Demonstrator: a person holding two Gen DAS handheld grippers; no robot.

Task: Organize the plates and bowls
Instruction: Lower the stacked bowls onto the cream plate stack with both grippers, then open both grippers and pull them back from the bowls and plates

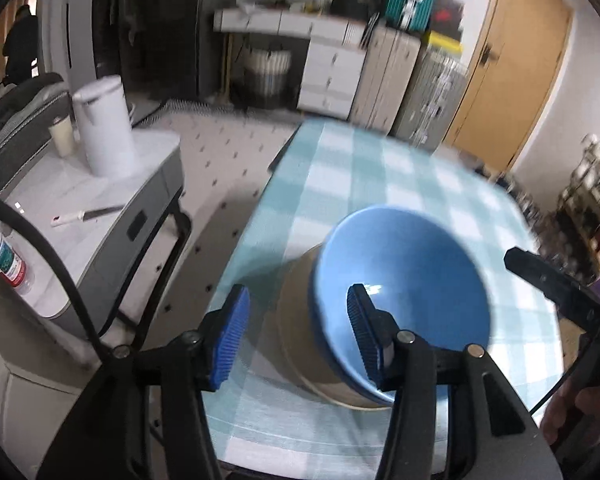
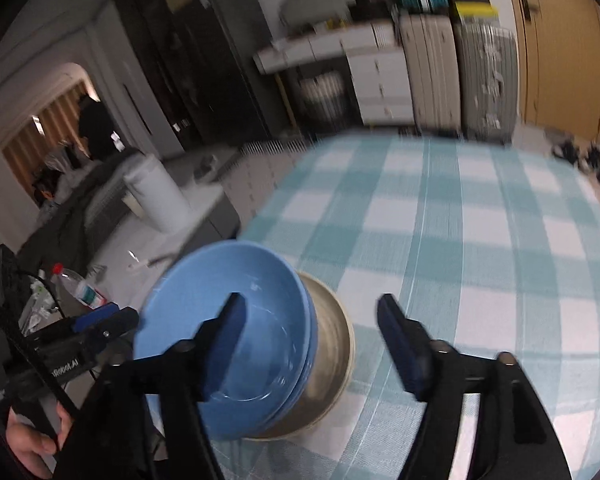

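Blue bowls (image 1: 412, 280): two counted, nested one inside the other, the second showing in the right wrist view as a lower blue rim under the upper one. Both views were blurred, so a third could not be ruled out.

Beige bowl (image 1: 296, 320): one, beneath the blue pair and carrying them. The stack stood on the counter (image 1: 380, 168), near its left edge, on a teal-and-white checked cloth.

Left claw (image 1: 298, 332): one. Blue ribbed pads stood moderately apart, with nothing pressed between them. The stack lay just beyond the tips; one pad overlapped the blue bowl in the left wrist view, but contact could not be told. The same claw showed at the left edge of the right wrist view (image 2: 96, 316), a hand (image 2: 32, 444) gripping its handle.

Right claw (image 2: 312, 344): one. Dark blue pads stood wide apart and held nothing. The left pad overlapped the blue bowls (image 2: 228, 320) in its own view, the right pad stood over bare cloth; touching could not be told. One of its black fingers entered the left wrist view from the right (image 1: 556, 284).

Side cabinet (image 1: 76, 200): one, left of the counter. On it: one white kettle (image 1: 104, 128), one pale cup (image 1: 62, 136), one knife (image 1: 86, 216), one plastic bottle (image 1: 4, 260).
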